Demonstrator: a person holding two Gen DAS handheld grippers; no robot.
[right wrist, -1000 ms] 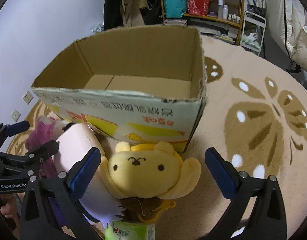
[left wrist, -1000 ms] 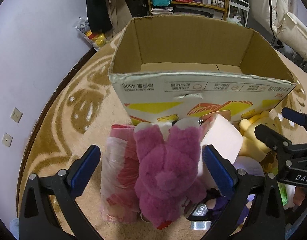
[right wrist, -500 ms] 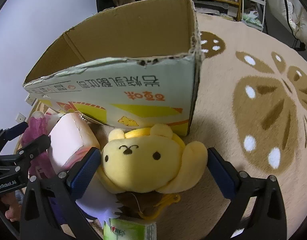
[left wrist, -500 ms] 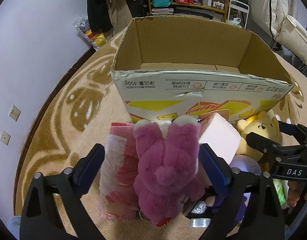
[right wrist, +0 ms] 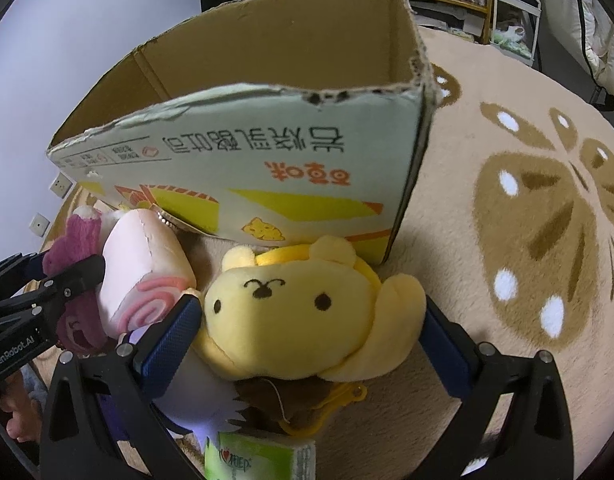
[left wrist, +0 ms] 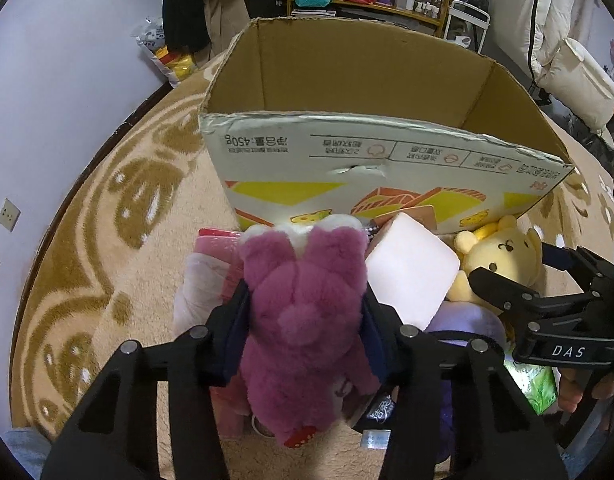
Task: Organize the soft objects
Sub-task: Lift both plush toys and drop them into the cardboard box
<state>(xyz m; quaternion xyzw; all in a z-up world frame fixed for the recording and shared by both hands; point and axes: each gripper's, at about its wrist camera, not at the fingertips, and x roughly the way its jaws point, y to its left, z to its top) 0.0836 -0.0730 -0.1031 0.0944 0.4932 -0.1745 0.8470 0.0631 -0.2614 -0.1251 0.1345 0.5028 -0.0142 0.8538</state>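
Both tongs tilt steeply down at the toys heaped before the cardboard box (left wrist: 347, 80). The left tongs (left wrist: 305, 322) are closing, pads pressing the purple plush bear (left wrist: 307, 312). The right tongs (right wrist: 311, 328) clasp the yellow plush (right wrist: 303, 308); their frame reads "DAS", the left's "GenRobot.AI", the box "450g".

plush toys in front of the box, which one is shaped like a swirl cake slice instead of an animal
The pink roll-cake plush, lying between the magenta bear plush and the yellow bear plush. It is a blocky slice with a pink spiral on its end; the other two have faces and ears.
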